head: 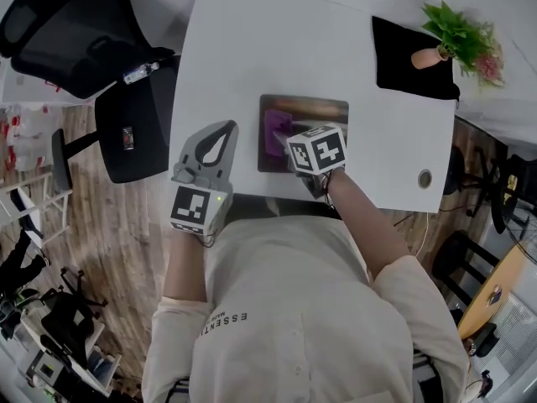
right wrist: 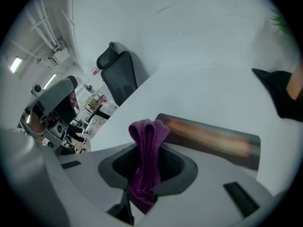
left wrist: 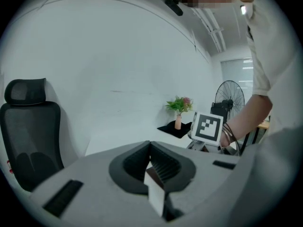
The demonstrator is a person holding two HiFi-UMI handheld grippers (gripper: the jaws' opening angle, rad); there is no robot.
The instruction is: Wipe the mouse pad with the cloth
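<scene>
Purple cloth [right wrist: 146, 148] between right fingers [right wrist: 177, 167]

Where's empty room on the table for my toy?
Biggest bare patch: the far half of the table, behind the mouse pad, left of the black mat. A smaller one lies between pad and cable hole. The near edge is crowded: left gripper, right gripper, cloth.

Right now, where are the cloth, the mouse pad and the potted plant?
cloth [right wrist: 146, 157]: right gripper view, the bunched middle of the purple fold.
mouse pad [head: 312, 110]: head view, its bare far strip.
potted plant [head: 459, 34]: head view, the green leaves.
</scene>
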